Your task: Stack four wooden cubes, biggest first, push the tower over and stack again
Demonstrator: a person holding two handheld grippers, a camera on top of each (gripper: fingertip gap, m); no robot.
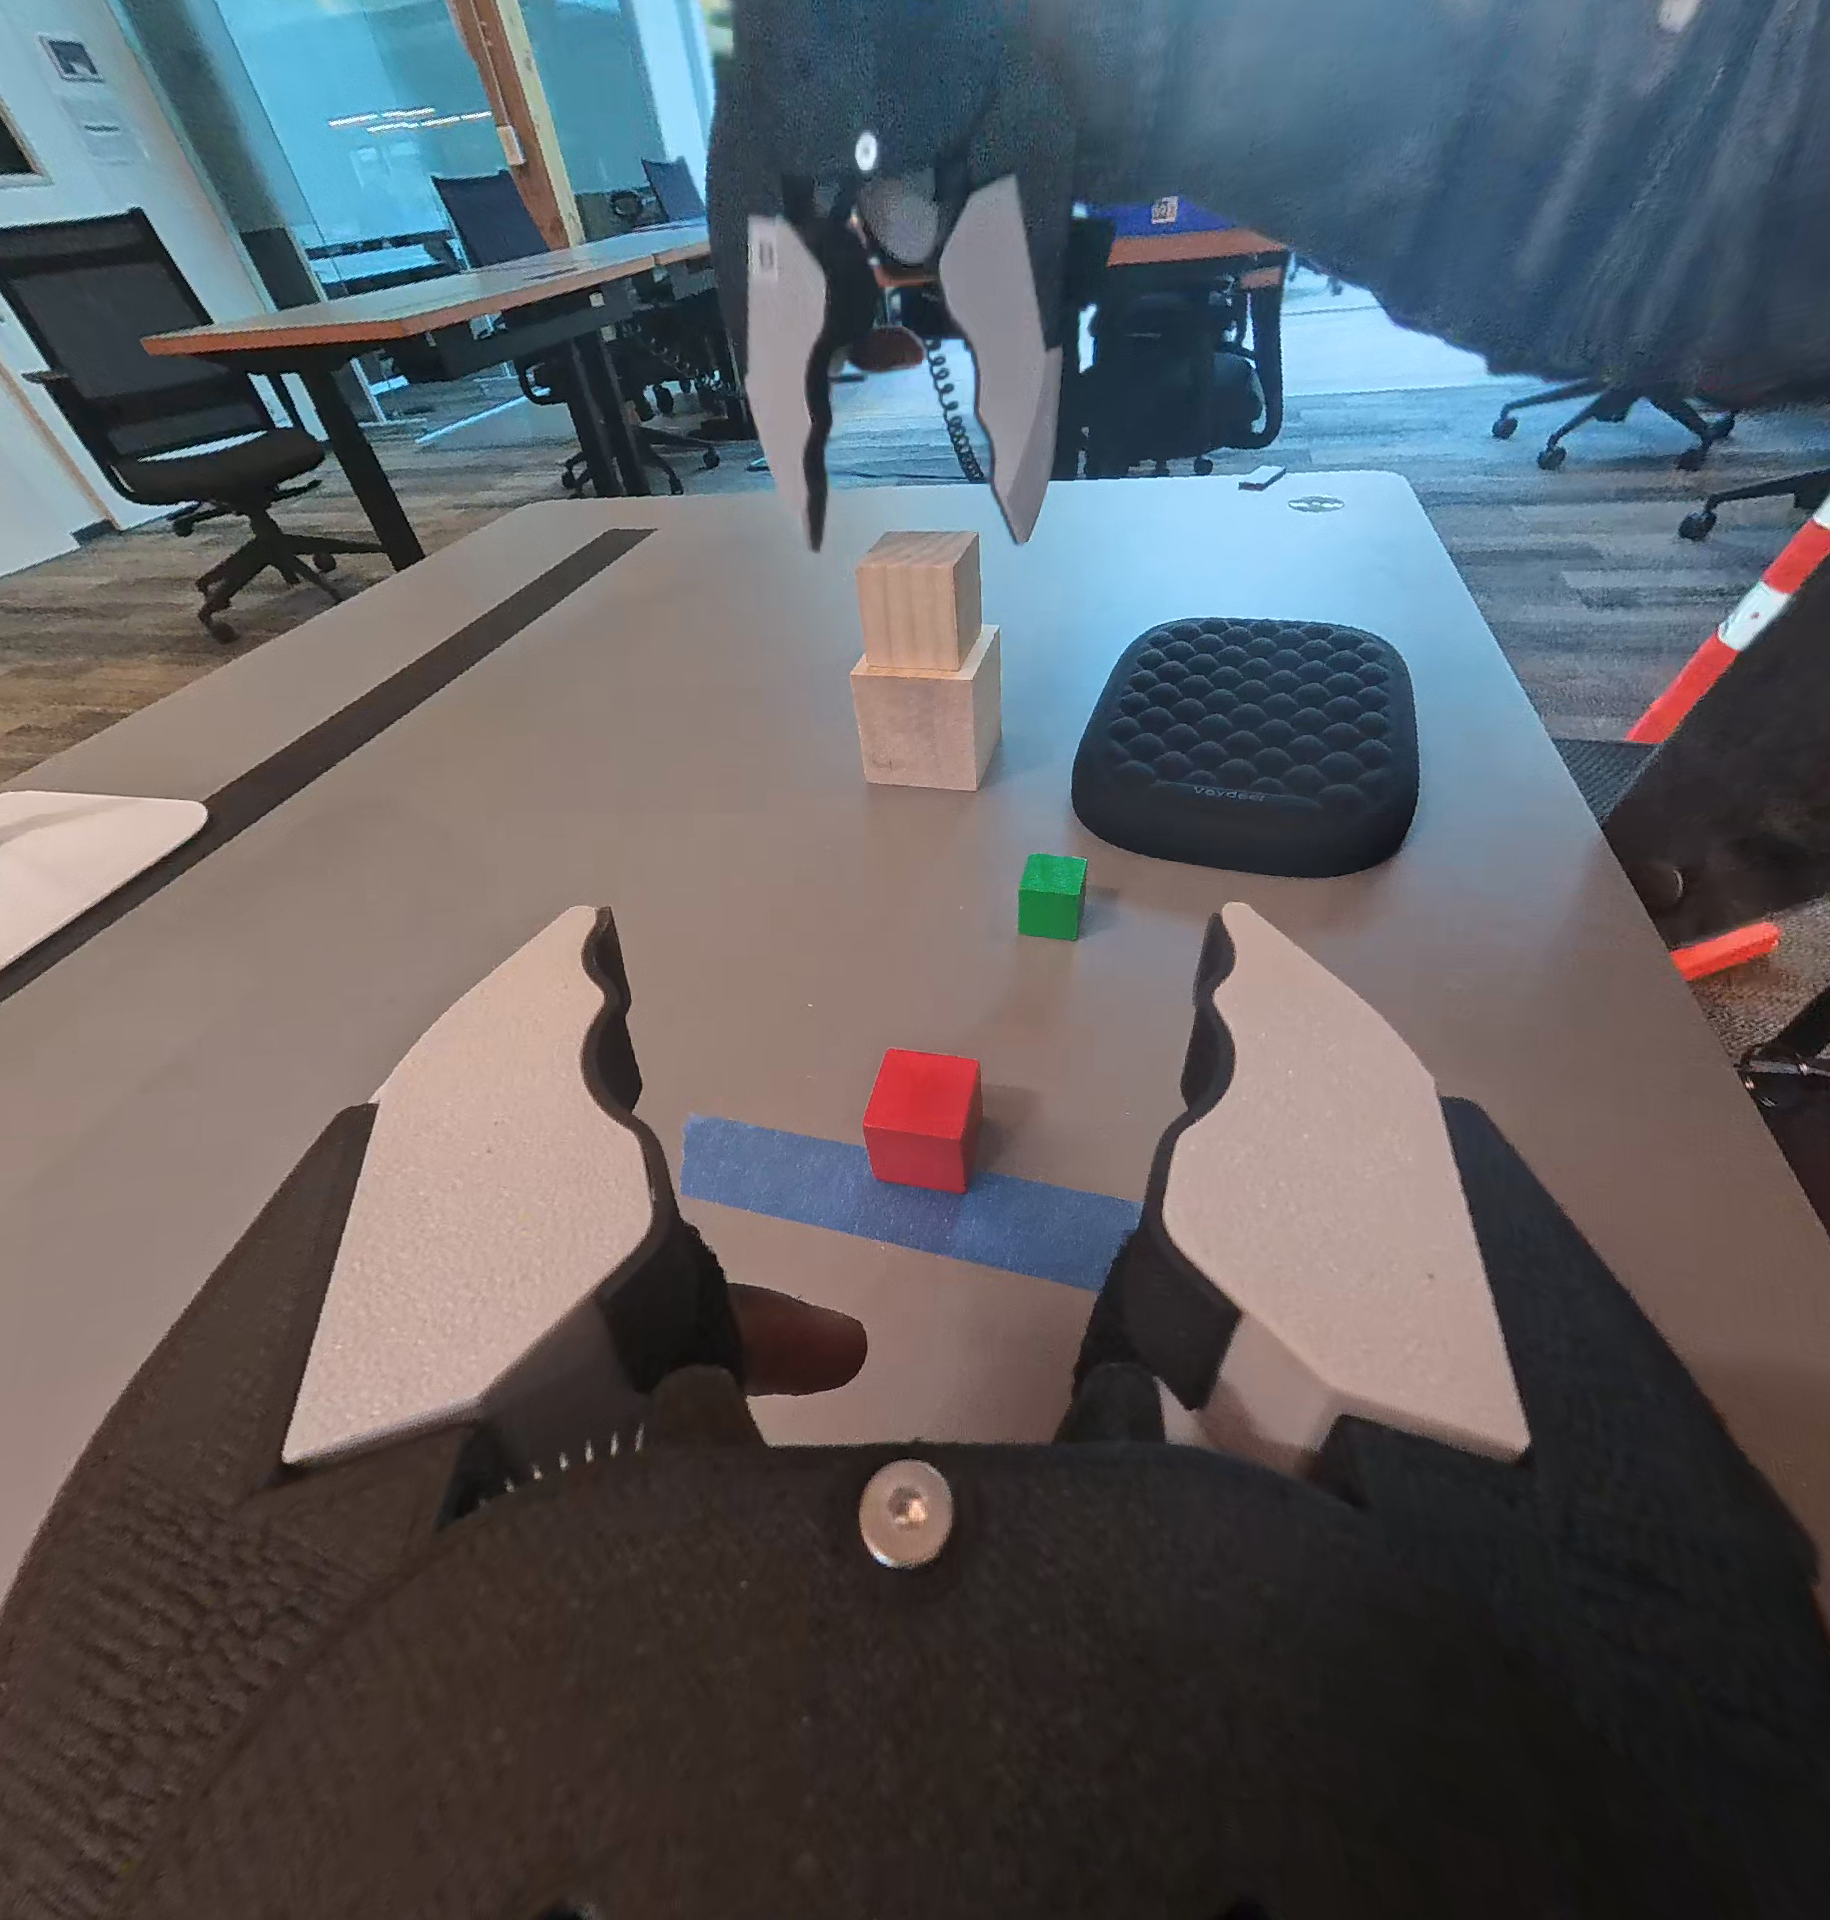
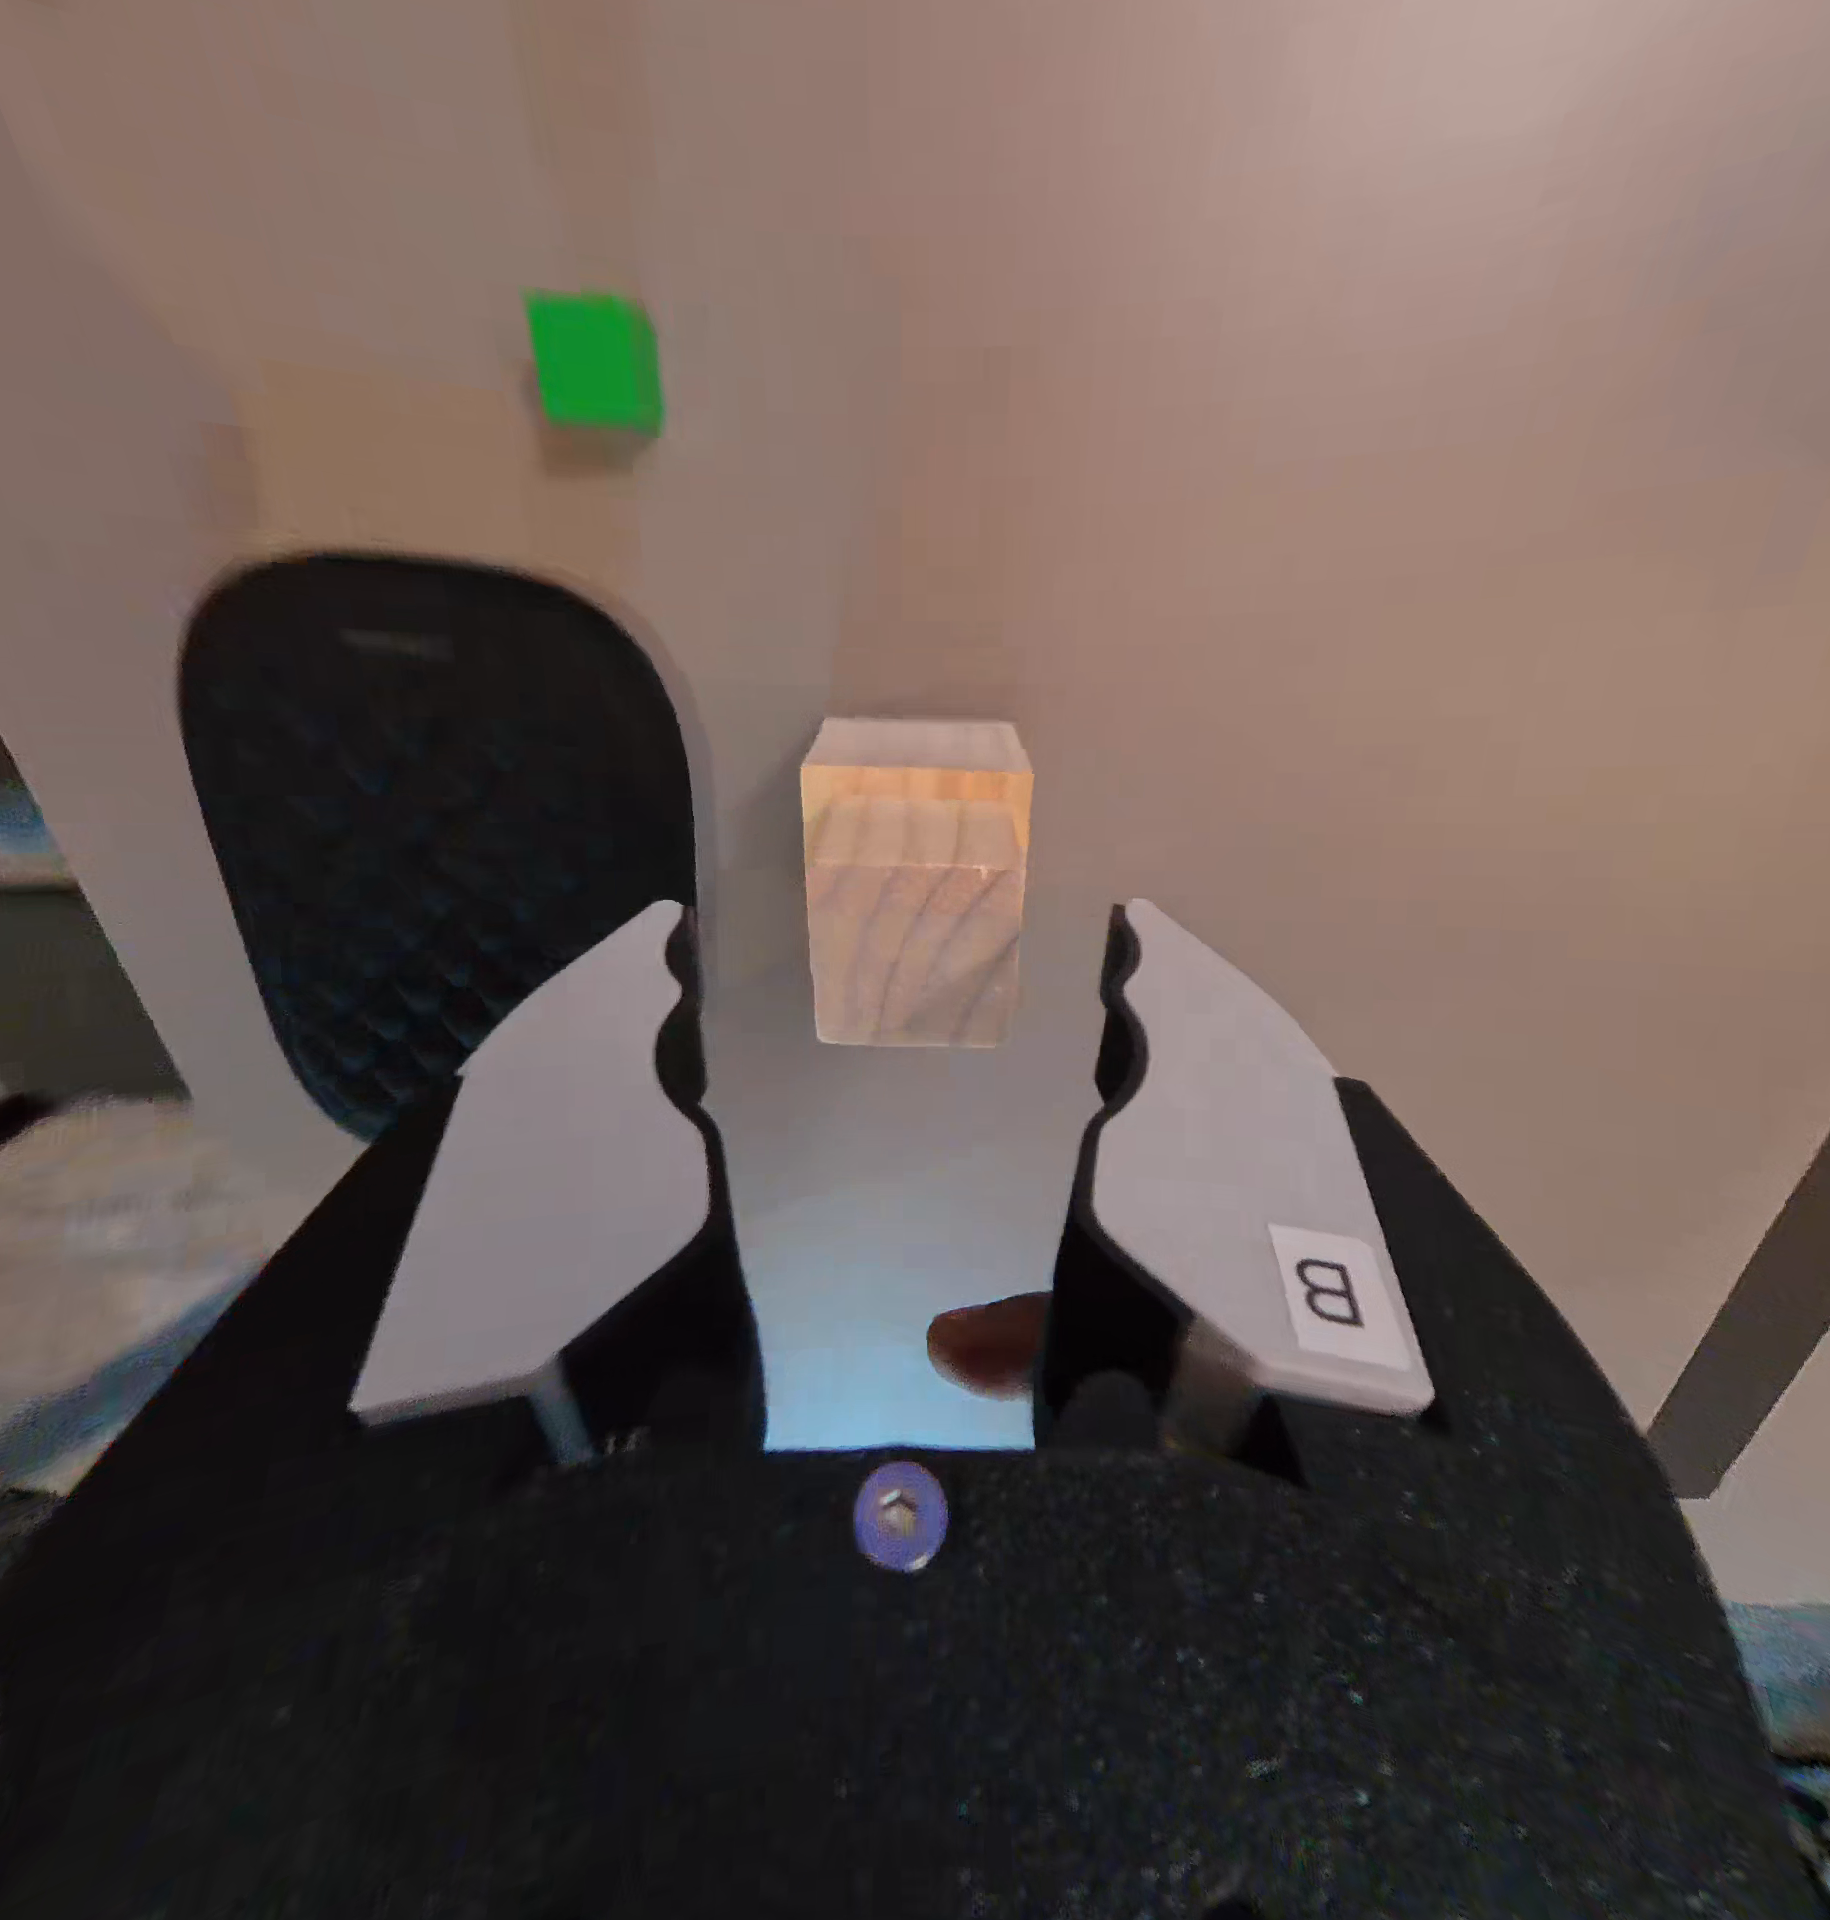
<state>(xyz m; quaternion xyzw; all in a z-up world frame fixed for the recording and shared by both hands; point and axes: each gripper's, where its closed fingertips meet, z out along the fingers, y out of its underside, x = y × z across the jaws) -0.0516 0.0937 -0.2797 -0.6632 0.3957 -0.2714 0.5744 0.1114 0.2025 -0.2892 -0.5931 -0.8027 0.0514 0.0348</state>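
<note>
Two plain wooden cubes stacked mid-table: smaller cube (image 1: 918, 600) on biggest cube (image 1: 926, 724), slightly offset toward the left edge. Right gripper (image 1: 916, 535) just above the stack, jaws spread, nothing pinched. Next up likely red cube (image 1: 922, 1119) on blue tape (image 1: 906, 1205), sitting between the spread jaws of left gripper (image 1: 911, 935), untouched. Green cube (image 1: 1052, 896) last. Best to lift straight clear, avoid nudging the top cube.
</note>
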